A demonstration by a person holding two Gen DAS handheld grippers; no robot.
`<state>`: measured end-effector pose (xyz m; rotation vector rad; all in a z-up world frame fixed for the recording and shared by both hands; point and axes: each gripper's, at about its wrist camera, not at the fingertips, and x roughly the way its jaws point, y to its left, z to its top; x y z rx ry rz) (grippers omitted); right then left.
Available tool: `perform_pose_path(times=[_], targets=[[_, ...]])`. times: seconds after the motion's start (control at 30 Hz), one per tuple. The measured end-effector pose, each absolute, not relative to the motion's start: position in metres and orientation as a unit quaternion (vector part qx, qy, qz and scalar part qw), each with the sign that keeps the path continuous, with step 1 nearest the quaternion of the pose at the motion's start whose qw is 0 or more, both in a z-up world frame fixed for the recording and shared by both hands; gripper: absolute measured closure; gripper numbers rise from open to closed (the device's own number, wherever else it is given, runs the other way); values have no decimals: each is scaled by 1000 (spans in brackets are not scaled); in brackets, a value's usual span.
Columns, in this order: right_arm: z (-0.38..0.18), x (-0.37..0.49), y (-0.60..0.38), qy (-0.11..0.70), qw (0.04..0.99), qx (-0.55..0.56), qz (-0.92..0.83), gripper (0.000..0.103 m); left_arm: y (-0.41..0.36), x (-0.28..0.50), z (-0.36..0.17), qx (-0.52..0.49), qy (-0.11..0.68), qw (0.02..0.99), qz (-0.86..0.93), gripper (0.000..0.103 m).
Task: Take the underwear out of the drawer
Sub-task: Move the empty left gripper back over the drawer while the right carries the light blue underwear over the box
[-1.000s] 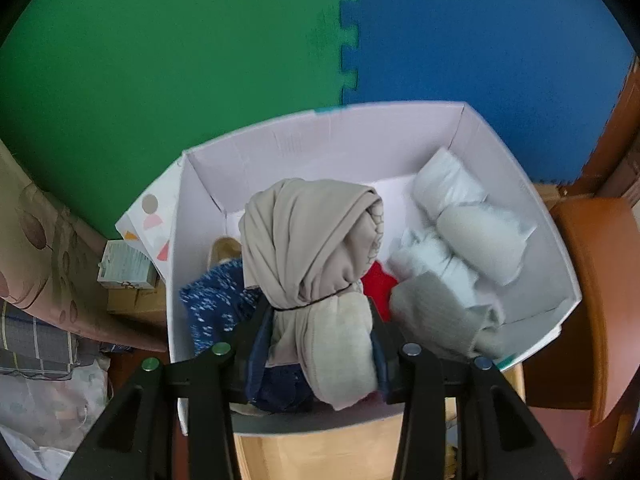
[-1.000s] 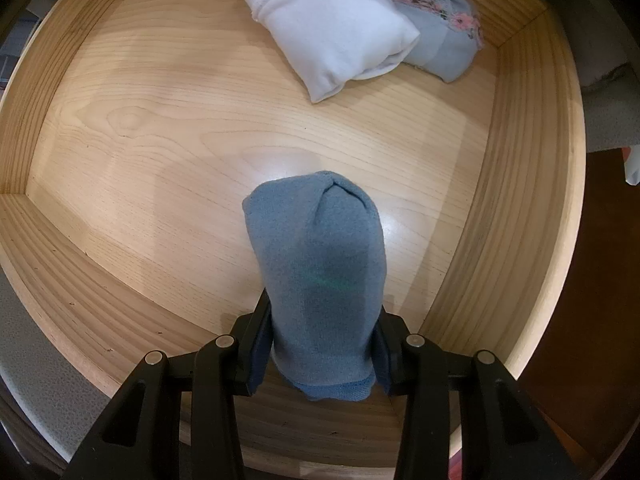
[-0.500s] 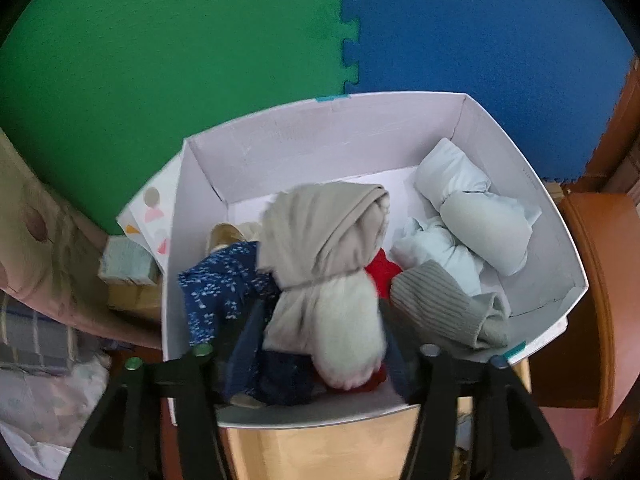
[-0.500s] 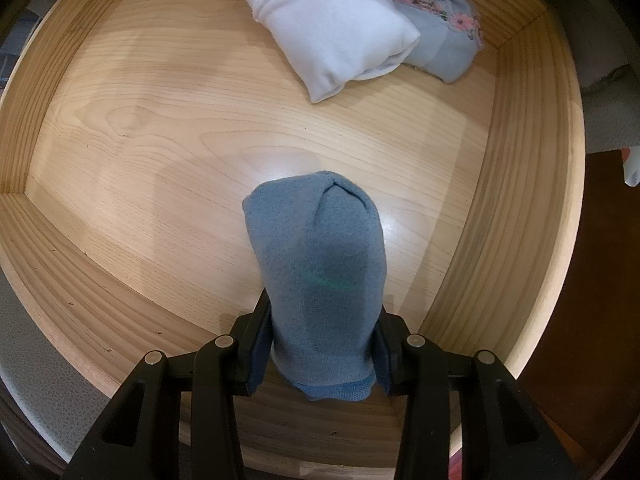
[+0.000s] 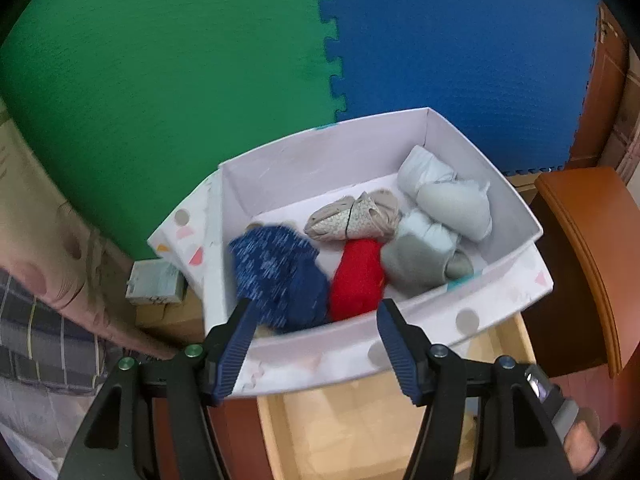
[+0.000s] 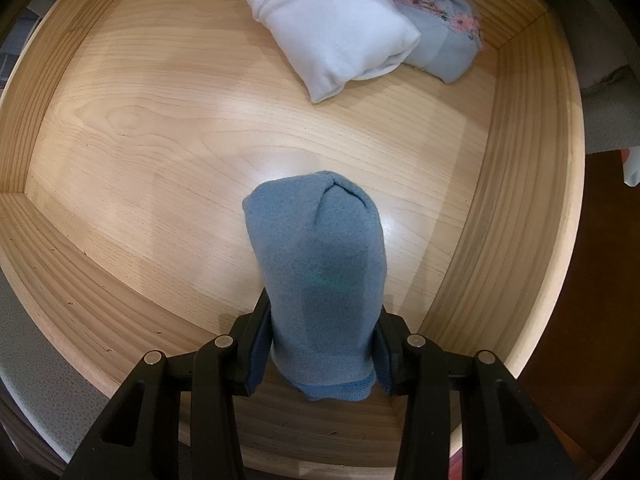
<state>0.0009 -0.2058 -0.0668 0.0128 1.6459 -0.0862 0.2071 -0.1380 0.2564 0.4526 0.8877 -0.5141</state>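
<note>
Over at the white box (image 5: 280,168), the left gripper (image 5: 316,340) stands with nothing between its blue pads — its jaws have just been opening, and the beige roll (image 5: 352,220) it let go of now lies inside the box, tipped on its side near the middle. Around it sit the pieces already moved across: a dark blue speckled bundle (image 5: 276,276), a red roll (image 5: 358,276), a grey roll (image 5: 416,266) and a couple of pale blue-white rolls (image 5: 444,196) toward the far corner. So the box is filling up nicely, several pieces delivered. Down in the wooden drawer (image 6: 532,200), the right gripper (image 6: 324,344) points straight at the floor of it and is clamped narrow on a blue rolled pair of underwear (image 6: 320,264), the pads pressing both flanks — gripped, but not yet lifted out, by the look of it, since the walls of the drawer ring the whole view. Two more wait at the far end: a white roll (image 6: 332,36) and, touching it on its right, a grey-blue piece with floral trim (image 6: 444,40). My read: well past halfway, with the blue pair to carry over and those last two to fetch, so three pieces remain on what shows here.
</note>
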Motion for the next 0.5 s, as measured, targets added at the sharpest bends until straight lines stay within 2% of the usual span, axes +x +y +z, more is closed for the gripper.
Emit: perform_pose_path(times=[0.23,0.5], targets=[[-65,1,-210,734,678,11,-39,63,-86,174,237,220,425,852,-214,39],[-60,-1,-212,724,689,3,-38,64,-22,144,171,200,451,856,-157,39]])
